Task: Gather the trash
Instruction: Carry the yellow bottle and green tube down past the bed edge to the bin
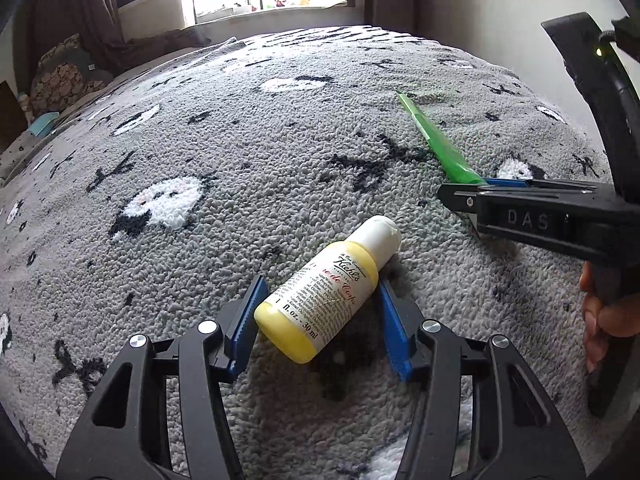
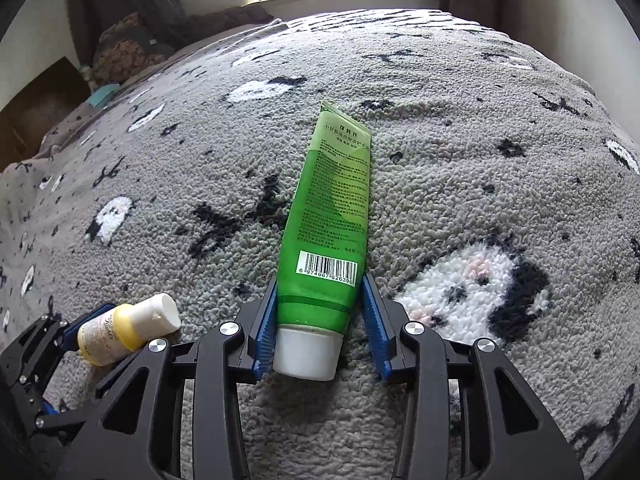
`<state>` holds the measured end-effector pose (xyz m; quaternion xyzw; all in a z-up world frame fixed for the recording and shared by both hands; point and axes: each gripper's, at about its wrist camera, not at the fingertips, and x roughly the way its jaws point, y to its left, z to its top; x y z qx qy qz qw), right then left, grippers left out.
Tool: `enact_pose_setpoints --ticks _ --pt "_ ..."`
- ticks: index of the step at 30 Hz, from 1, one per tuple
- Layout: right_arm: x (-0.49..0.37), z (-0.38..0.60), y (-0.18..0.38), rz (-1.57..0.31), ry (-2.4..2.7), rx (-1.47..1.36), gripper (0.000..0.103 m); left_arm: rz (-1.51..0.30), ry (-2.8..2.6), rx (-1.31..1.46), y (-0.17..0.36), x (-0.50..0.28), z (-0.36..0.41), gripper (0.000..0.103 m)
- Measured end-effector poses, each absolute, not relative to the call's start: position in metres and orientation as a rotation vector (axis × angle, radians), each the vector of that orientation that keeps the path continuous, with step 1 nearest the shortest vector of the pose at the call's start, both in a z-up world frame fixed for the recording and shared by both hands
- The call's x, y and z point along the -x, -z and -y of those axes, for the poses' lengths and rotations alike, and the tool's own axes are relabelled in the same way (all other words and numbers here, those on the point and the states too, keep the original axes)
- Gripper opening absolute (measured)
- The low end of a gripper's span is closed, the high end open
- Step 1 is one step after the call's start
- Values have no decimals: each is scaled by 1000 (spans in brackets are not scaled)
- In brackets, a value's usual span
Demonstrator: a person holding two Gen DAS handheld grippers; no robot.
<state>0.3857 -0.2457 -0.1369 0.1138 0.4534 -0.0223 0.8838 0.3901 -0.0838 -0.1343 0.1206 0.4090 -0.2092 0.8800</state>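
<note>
Left gripper [image 1: 320,320] fingers pinching the yellow bottle [image 1: 320,300] low on its body, right gripper [image 2: 320,328] fingers spread either side of the green tube [image 2: 328,216], left pad touching, right pad apart, both lying on the grey patterned blanket [image 2: 460,140].

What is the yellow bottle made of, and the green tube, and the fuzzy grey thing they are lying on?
The yellow bottle looks like smooth, slightly see-through plastic with a matte white plastic cap; light glows through its body. The green tube seems to be soft, glossy plastic: its far end is pressed flat into a seam. The grey blanket looks like nubbly fleece or knitted yarn, judging by its bumpy loops.
</note>
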Motion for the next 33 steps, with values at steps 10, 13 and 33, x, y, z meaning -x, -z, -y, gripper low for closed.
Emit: enact_pose_setpoints --ticks 10,13,33 --pt "-347 247 115 -900 26 -98 39 -801 428 -228 118 -364 77 51" --pt "-318 251 101 -853 29 -58 39 -782 433 -232 108 -340 75 51" --pt "-104 254 0 -529 -31 -2 39 -605 384 -170 14 -159 59 51"
